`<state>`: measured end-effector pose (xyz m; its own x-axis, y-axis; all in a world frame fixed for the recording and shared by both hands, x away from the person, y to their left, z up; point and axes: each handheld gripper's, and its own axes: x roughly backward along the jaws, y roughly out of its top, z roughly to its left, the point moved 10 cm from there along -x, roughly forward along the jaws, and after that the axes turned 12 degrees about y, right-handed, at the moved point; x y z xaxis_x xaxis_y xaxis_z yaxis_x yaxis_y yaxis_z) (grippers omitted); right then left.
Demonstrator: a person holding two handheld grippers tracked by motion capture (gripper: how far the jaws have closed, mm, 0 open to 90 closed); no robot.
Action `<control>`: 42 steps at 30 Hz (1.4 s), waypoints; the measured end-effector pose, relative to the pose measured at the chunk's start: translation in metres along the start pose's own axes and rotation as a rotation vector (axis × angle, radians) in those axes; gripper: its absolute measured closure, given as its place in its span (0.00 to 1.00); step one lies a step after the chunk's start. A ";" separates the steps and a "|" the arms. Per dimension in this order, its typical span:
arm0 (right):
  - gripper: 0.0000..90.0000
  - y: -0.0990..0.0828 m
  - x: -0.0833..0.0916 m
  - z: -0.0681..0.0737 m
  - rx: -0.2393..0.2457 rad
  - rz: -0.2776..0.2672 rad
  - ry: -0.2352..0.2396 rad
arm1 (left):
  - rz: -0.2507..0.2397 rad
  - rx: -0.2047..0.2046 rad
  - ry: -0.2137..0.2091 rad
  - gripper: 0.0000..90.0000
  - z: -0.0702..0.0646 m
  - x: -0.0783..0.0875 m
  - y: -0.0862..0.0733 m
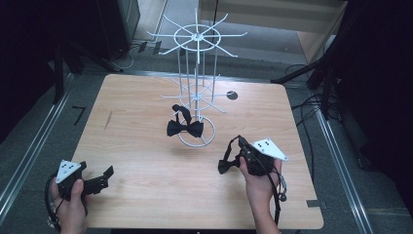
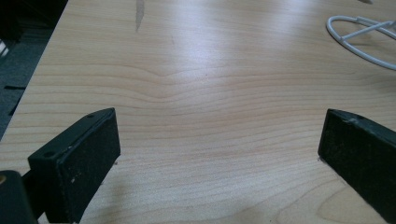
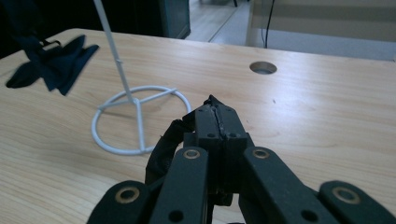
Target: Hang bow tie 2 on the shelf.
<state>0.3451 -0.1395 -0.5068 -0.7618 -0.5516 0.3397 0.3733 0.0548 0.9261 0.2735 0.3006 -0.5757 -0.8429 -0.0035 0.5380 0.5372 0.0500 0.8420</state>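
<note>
Our right gripper (image 3: 217,112) has its jaws clenched tight on a black bow tie (image 1: 225,165), and in the right gripper view we can see a sliver of dark fabric pinched right at the tips with the rest bunched up along the left side of the jaws. From the high view that tie hangs off the left of the gripper, its strap looping up over the top, and it sits just above the counter (image 1: 146,146) at the right front, held in our right hand (image 1: 260,187). Our left gripper (image 2: 219,154) is a different story: jaws spread wide, nothing but bare wood grain between them, parked at the front left corner in our left hand (image 1: 73,204). Further out, the white wire rack (image 1: 197,92) stands mid-counter, a bit toward the back, with its round base ring flat on the wood and hooks fanning out at two levels. A second bow tie (image 1: 185,127) is already hanging on a low hook on the rack's left side, dangling just over the base ring. There's a round cable hole (image 1: 232,95) in the counter just right of the rack.
</note>
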 end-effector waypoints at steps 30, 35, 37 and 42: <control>1.00 0.037 -0.003 0.063 0.065 -0.066 0.126 | 0.002 0.003 -0.002 0.00 0.000 0.000 0.000; 1.00 0.042 -0.003 0.070 0.072 -0.072 0.136 | 0.002 0.003 -0.004 0.00 0.000 0.000 0.000; 1.00 0.044 -0.003 0.072 0.077 -0.073 0.142 | 0.002 0.003 -0.004 0.00 0.000 0.000 0.000; 1.00 0.049 -0.003 0.078 0.082 -0.078 0.151 | 0.003 0.004 -0.005 0.00 0.000 0.000 0.000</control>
<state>0.3246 -0.0708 -0.4491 -0.6960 -0.6754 0.2437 0.2674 0.0711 0.9609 0.2736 0.3005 -0.5758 -0.8414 0.0021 0.5403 0.5397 0.0539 0.8402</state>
